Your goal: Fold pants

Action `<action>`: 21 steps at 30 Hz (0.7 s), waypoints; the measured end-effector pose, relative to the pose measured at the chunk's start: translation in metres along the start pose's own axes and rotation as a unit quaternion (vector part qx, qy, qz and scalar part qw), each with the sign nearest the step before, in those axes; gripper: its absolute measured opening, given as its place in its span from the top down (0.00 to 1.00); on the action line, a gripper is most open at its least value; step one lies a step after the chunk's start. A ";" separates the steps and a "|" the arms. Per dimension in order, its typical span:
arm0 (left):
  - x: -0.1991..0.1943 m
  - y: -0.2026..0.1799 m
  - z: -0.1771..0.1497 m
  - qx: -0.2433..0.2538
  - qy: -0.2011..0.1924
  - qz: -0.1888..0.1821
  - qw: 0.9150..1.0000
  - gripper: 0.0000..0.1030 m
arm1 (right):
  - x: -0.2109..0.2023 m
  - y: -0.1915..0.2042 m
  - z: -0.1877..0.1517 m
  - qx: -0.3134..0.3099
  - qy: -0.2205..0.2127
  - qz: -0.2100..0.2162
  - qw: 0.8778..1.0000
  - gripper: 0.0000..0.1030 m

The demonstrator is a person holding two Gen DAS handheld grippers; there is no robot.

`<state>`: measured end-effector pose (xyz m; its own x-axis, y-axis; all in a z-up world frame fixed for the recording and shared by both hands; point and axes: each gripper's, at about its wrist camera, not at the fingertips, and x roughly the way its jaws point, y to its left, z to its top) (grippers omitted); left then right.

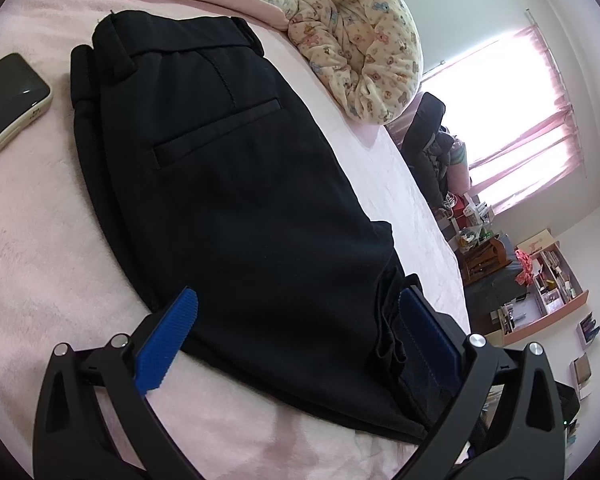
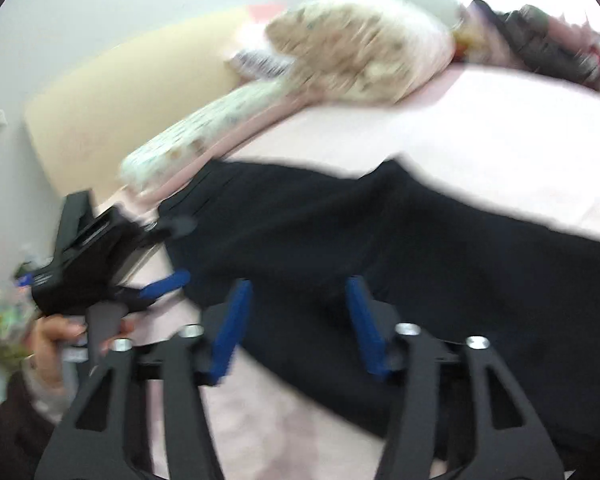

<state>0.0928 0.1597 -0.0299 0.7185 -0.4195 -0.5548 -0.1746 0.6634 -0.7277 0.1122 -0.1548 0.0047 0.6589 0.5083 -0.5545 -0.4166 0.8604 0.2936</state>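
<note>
- My right wrist view is smeared with motion blur, so the pillows and clutter beyond my right gripper (image 2: pixel 298 320) are hard to make out.
- The black pants (image 1: pixel 236 208) run out of that view on the right, so I cannot see their whole length there.
- In my left wrist view the near edge of the pants is hidden behind my left gripper (image 1: pixel 296 332), and its right pad is partly covered by bunched cloth.
- The shelves (image 1: pixel 548 288) far off to the right of my left gripper hold small items too tiny to identify.
- My left gripper is spread wide, its 2 blue pads straddling the near end of the folded pants; I cannot tell whether either pad presses the cloth.
- My right gripper stands partly spread with nothing pinched; the pants lie just ahead of and under its tips.
- The pants lie flat on the pink bed cover (image 1: pixel 40 240), waistband at the far end from my left gripper.
- A phone (image 1: pixel 8 100) lies left of the pants.
</note>
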 end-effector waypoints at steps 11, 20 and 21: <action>0.000 0.000 0.001 -0.001 0.005 -0.003 1.000 0.02 | 0.054 -0.004 -0.012 -0.014 0.073 -0.073 0.995 0.72; -0.002 0.003 0.002 -0.018 0.005 -0.010 1.000 0.02 | 0.024 -0.014 -0.001 0.042 0.004 -0.024 0.999 0.85; -0.002 0.003 0.002 -0.018 0.004 -0.008 1.000 0.02 | 0.023 -0.010 0.000 0.037 0.005 -0.019 0.999 0.85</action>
<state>0.0921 0.1631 -0.0303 0.7160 -0.4355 -0.5456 -0.1864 0.6340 -0.7506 0.1316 -0.1515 -0.0112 0.6666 0.4750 -0.5745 -0.3438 0.8797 0.3284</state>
